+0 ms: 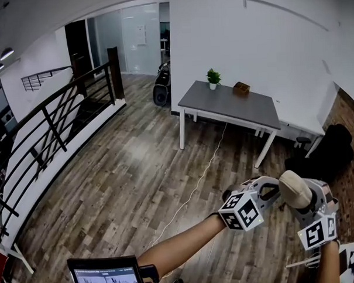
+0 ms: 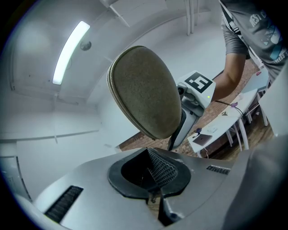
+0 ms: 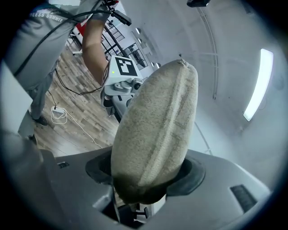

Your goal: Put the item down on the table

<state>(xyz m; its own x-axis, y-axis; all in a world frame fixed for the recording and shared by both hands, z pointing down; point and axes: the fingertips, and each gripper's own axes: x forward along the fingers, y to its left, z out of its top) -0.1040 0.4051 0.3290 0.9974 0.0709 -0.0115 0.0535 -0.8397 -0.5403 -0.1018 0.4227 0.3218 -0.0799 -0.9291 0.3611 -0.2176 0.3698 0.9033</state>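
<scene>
The right gripper [image 3: 144, 193] is clamped on the near end of the beige oval zipped fabric case [image 3: 155, 130], held in the air well short of the far grey surface [image 1: 234, 103], while the left gripper [image 2: 155, 173] is closed and empty; the case is probably light and slightly yielding, so grip across its flat sides.

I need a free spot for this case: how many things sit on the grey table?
2: a small potted plant near the far edge of the grey table, and a brown box just right of it. Nothing seems hidden.
</scene>
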